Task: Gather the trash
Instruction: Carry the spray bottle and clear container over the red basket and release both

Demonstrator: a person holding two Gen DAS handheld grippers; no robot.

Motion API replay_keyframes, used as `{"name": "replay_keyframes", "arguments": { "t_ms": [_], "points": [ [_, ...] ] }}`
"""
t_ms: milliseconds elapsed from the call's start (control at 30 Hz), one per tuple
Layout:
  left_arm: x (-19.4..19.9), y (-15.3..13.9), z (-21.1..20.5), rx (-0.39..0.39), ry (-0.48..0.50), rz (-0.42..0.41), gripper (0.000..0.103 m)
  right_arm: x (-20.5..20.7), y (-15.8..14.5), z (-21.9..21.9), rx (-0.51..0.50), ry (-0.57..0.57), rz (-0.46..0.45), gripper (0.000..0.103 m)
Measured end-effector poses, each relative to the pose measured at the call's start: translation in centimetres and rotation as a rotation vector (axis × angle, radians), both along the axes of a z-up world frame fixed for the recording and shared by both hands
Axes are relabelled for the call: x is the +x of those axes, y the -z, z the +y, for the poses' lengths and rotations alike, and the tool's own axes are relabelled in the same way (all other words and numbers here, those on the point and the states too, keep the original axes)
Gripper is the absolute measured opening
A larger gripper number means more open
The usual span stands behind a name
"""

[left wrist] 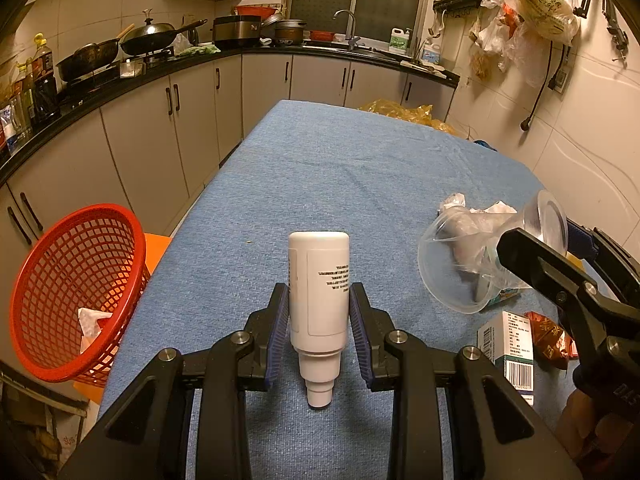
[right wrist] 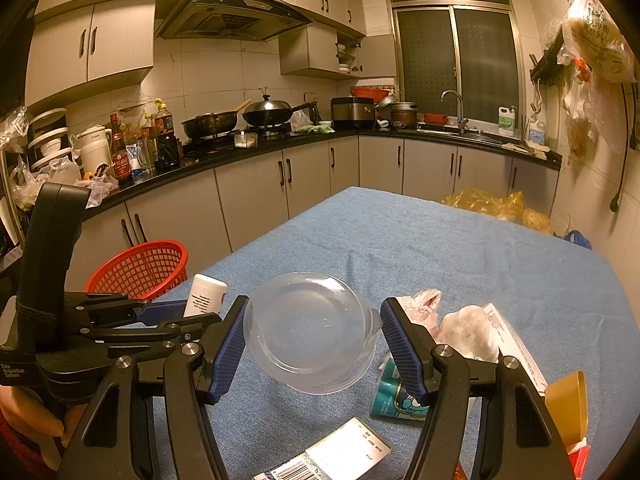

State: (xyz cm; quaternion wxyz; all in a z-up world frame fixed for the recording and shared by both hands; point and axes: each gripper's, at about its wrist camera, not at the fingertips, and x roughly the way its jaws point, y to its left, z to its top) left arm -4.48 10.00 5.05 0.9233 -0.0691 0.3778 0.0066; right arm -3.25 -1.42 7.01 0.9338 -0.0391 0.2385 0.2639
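My left gripper (left wrist: 319, 322) is shut on a white plastic bottle (left wrist: 319, 292), held upside down with its cap end toward me, above the blue table (left wrist: 360, 168). The bottle also shows in the right wrist view (right wrist: 204, 294). My right gripper (right wrist: 312, 344) is shut on a clear plastic cup (right wrist: 310, 330), held on its side off the table; the cup also shows in the left wrist view (left wrist: 472, 264). A red mesh basket (left wrist: 76, 292) with crumpled paper inside stands off the table's left edge; it also shows in the right wrist view (right wrist: 140, 270).
Loose trash lies on the table's right side: crumpled tissue (right wrist: 468, 332), a white carton (left wrist: 510, 350), a red wrapper (left wrist: 550, 340), a green-blue packet (right wrist: 394, 396), a barcoded box (right wrist: 336, 456). Kitchen counters (right wrist: 280, 144) run behind and to the left. Yellow bags (left wrist: 404, 114) sit past the table's far end.
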Motion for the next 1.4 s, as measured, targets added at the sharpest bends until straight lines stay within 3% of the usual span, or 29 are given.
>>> {"name": "replay_keyframes", "arguments": {
  "t_ms": [667, 1000, 1400],
  "points": [
    [-0.8, -1.4, 1.6, -0.007, -0.021, -0.021, 0.029, 0.2, 0.2, 0.4, 0.003, 0.002, 0.017, 0.071],
    [-2.3, -3.6, 4.9, -0.016, -0.07, -0.071, 0.029, -0.5, -1.7, 1.7, 0.042, -0.025, 0.032, 0.071],
    [-5.2, -6.8, 10.9, 0.001, -0.173, -0.152, 0.029, -0.4, -4.2, 7.4, 0.076, -0.117, 0.067, 0.071]
  ]
}}
